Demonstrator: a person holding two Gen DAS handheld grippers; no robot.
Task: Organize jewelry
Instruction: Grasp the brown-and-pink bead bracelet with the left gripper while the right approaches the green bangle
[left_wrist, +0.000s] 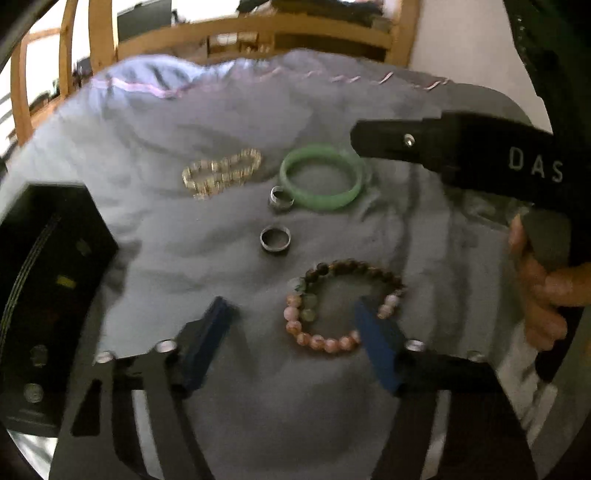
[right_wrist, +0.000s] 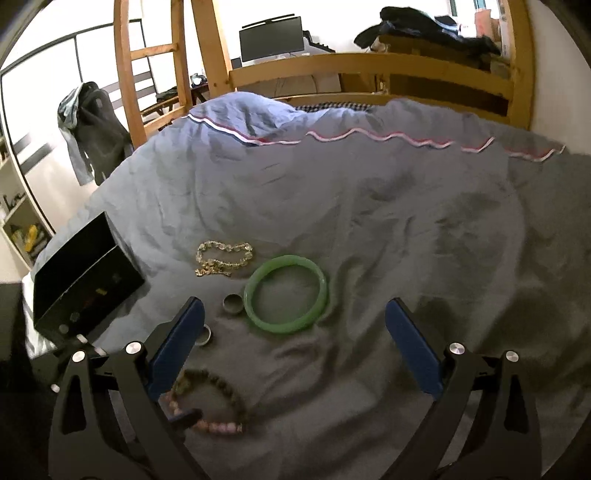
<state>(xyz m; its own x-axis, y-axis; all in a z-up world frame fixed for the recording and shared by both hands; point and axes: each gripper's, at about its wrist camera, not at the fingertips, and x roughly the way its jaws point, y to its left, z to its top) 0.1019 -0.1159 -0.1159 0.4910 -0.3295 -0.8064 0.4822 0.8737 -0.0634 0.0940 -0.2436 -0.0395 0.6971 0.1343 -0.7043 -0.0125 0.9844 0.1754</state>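
Observation:
Jewelry lies on a grey-blue duvet (left_wrist: 184, 240). A green bangle (left_wrist: 322, 176) (right_wrist: 286, 294), a gold chain bracelet (left_wrist: 221, 173) (right_wrist: 224, 258), two metal rings (left_wrist: 275, 239) (left_wrist: 281, 197) (right_wrist: 232, 303) (right_wrist: 203, 335) and a beaded bracelet (left_wrist: 340, 306) (right_wrist: 207, 402) are in view. My left gripper (left_wrist: 291, 314) is open just above the beaded bracelet, its right finger (left_wrist: 376, 343) inside the loop. My right gripper (right_wrist: 295, 314) is open and empty, hovering near the green bangle. It shows in the left wrist view (left_wrist: 369, 142) by the bangle's right side.
A black open jewelry box (right_wrist: 85, 280) (left_wrist: 48, 280) sits on the duvet at the left. A wooden bed frame (right_wrist: 369, 70) stands behind. A chair with clothes (right_wrist: 92, 133) and a desk with a monitor (right_wrist: 271, 40) are farther back.

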